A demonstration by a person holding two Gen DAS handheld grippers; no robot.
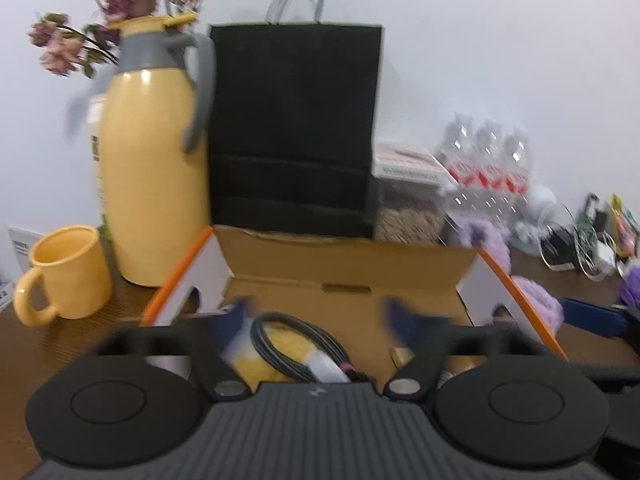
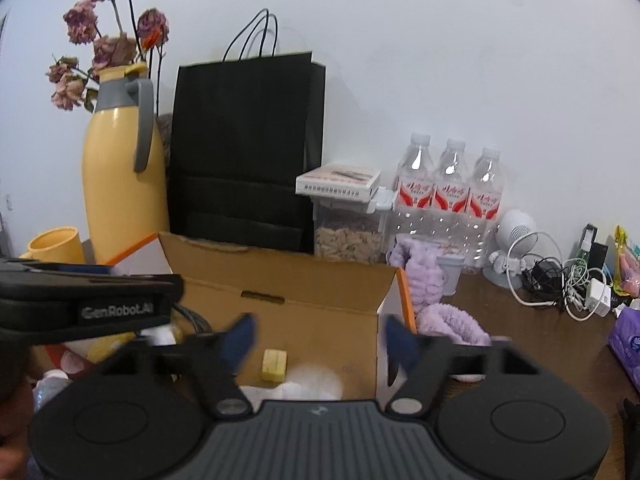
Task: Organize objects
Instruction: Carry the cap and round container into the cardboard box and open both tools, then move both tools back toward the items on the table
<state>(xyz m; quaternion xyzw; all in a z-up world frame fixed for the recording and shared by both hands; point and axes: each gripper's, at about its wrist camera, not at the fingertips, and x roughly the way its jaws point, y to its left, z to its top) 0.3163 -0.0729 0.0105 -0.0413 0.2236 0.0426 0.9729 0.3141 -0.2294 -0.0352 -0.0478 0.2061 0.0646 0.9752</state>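
An open cardboard box (image 1: pixel 348 268) with orange-edged flaps lies on the wooden table. In the left wrist view my left gripper (image 1: pixel 320 316) stands open over it, its blue fingertips apart above a coiled black cable (image 1: pixel 296 344), a yellow item (image 1: pixel 260 364) and a white item. The right wrist view shows my right gripper (image 2: pixel 319 338) open over the box (image 2: pixel 280 280). Between its fingers and lower down lie a small yellow block (image 2: pixel 274 365) and something soft and white (image 2: pixel 312 380). The left gripper's black body (image 2: pixel 92 300) reaches in from the left.
Behind the box stand a yellow thermos jug (image 1: pixel 152 176), a yellow mug (image 1: pixel 68 276), a black paper bag (image 2: pixel 244 152), a clear container of grain (image 2: pixel 348 236) and three water bottles (image 2: pixel 448 196). Purple fluffy cloth (image 2: pixel 448 320), tangled cables (image 2: pixel 560 284) and a purple packet (image 2: pixel 628 344) lie right.
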